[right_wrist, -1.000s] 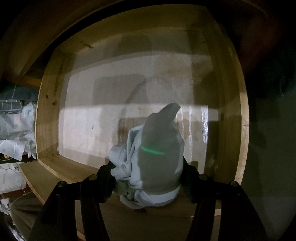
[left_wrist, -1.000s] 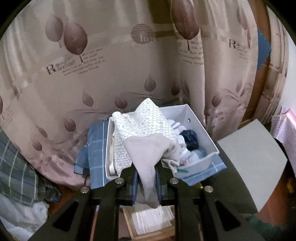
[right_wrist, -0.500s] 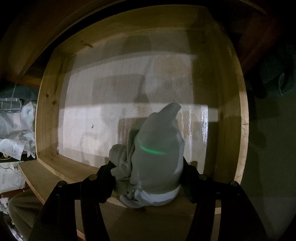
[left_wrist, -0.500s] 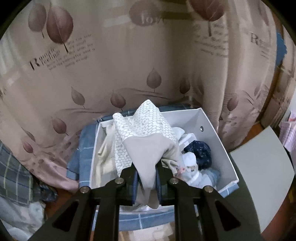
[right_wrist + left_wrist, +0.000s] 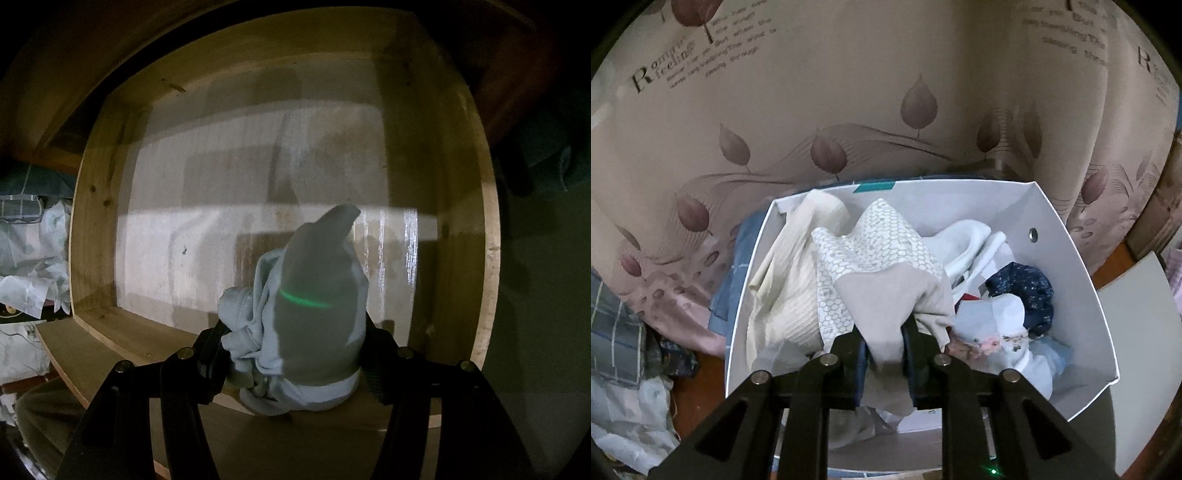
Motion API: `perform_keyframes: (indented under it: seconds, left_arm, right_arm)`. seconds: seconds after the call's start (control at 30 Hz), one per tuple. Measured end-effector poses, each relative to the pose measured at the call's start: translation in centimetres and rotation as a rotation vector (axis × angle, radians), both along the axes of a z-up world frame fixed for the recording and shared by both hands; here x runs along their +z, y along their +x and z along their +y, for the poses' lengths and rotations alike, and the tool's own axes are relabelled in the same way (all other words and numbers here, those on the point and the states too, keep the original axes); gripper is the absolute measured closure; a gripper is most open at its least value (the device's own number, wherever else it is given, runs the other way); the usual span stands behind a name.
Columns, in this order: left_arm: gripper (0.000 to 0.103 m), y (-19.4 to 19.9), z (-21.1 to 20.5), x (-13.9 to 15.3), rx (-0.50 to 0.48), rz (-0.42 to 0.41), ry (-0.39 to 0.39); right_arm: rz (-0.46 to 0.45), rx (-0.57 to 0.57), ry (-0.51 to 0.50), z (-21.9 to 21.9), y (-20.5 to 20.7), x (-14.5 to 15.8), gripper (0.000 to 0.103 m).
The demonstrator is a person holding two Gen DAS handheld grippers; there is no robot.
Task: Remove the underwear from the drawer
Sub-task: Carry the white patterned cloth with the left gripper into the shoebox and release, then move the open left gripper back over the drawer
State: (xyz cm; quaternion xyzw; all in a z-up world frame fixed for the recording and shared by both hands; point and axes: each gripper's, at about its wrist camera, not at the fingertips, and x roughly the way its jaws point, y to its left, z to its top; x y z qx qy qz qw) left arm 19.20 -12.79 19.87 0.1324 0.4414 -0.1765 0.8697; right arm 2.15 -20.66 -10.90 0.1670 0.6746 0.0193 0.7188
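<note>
Beige underwear with a white honeycomb-print panel (image 5: 882,266) hangs pinched in my left gripper (image 5: 884,332), low over the white box (image 5: 1067,236). The left jaws are opening, and the cloth is still caught between the pads. In the right wrist view, my right gripper (image 5: 295,354) is shut on a bunched pale blue-grey underwear (image 5: 317,295). It holds the bundle above the front edge of the wooden drawer (image 5: 487,258), whose floor shows nothing else.
The white box holds a cream ribbed garment (image 5: 790,288), a navy speckled piece (image 5: 1027,291) and pale printed items (image 5: 1004,332). A leaf-print curtain (image 5: 849,92) hangs behind it. Crumpled clothes (image 5: 617,332) lie at the left, and a grey panel (image 5: 1137,332) stands at the right.
My left gripper has moved forward and down with the beige underwear, so the white box now fills the view beneath it. The right gripper and its bundle have not moved.
</note>
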Motion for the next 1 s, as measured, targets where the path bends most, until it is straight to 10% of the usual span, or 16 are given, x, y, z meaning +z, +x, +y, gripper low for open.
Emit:
perform_keyframes:
  seconds: [0.3, 0.73, 1.0]
  left_arm:
    - [0.059, -1.9, 0.8, 1.5, -0.013, -0.064, 0.0]
    - [0.056, -8.1, 6.2, 3.8, -0.004, -0.154, -0.086]
    - [0.056, -12.7, 11.1, -0.6, 0.004, -0.156, -0.014]
  right_arm:
    - [-0.001, -0.001, -0.003, 0.0, 0.0, 0.0, 0.046]
    - [-0.025, 0.007, -0.004, 0.0, -0.1, -0.1, 0.047]
    - [-0.096, 0.003, 0.003, 0.1, -0.3, 1.3, 0.052]
